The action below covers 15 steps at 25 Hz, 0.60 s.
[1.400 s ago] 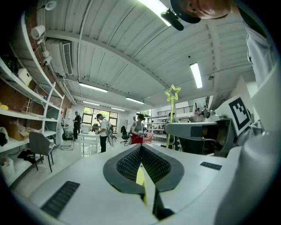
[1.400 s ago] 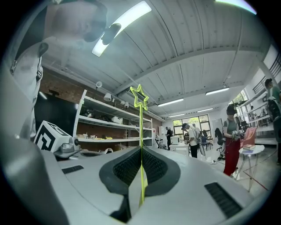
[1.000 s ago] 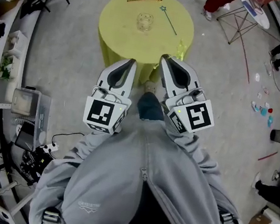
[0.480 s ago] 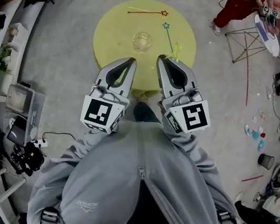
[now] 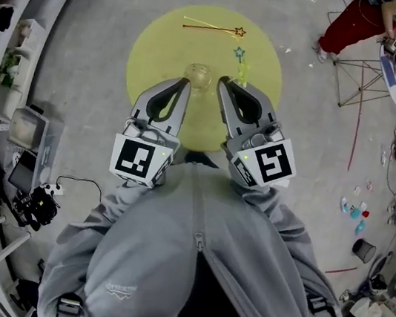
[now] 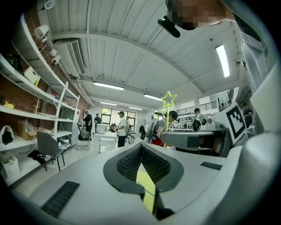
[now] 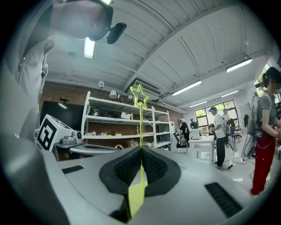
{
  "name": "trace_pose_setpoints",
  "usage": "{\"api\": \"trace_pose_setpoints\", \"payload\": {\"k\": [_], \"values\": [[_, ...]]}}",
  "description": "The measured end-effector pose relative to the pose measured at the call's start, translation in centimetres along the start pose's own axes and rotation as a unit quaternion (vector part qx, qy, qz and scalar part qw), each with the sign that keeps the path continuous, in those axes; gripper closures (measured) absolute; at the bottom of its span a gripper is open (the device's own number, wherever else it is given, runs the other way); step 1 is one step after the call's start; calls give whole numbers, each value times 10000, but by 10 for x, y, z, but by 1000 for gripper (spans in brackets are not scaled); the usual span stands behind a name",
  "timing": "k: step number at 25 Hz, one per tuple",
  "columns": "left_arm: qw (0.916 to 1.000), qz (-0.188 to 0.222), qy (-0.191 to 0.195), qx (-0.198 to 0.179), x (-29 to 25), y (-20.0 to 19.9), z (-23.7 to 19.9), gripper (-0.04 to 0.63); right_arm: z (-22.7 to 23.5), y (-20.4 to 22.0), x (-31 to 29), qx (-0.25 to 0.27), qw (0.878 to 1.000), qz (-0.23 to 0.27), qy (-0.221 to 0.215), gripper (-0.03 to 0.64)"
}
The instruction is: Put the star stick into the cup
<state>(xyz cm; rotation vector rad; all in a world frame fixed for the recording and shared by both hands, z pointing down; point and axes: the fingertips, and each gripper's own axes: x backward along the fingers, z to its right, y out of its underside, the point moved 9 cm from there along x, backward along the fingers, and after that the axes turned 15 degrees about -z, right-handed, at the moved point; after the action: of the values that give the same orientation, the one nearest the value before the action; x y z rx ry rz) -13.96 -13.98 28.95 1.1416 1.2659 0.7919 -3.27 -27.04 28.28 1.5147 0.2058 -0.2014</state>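
Right gripper (image 7: 141, 148) has its jaws closed on a yellow-green star stick (image 7: 141, 125). The thin shaft is pinched between the ribbed pads and rises straight up from them, with the outlined star at its top. In the head view this gripper (image 5: 224, 82) points its tips just to the right of the cup (image 5: 197, 75), and the held stick (image 5: 242, 71) pokes out beyond them, to the right of the cup and not in it.

Left gripper (image 6: 141, 147) has its jaws pressed together with nothing between them; only a sliver of yellow tabletop shows through the gap below the pads. From the head camera its tips (image 5: 185, 84) sit just in front of the cup, on its near left side, so the clear cup shows between the two grippers' tips. From the left gripper's camera the same yellow-green stick (image 6: 168, 102) stands upright to the right.

The cup stands upright on a round yellow table (image 5: 156, 49). Beyond the cup, on the far side of the tabletop, lies an orange-starred stick (image 5: 212, 27). A teal-starred stick (image 5: 239, 52) lies nearer the cup, behind it and to its right, partly hidden by the held stick.
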Motion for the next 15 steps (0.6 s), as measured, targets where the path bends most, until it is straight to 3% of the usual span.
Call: {"api": "trace_pose_setpoints", "payload": {"k": [8,15], "values": [[9998,-127,-108,100,-32,2,-22,578,25,9,-32,-76,9995,-80,-299,583],[9996,-257,117,60,-37,1,-49,578,21,0,-56,-52,9998,-106,-159,583]]}}
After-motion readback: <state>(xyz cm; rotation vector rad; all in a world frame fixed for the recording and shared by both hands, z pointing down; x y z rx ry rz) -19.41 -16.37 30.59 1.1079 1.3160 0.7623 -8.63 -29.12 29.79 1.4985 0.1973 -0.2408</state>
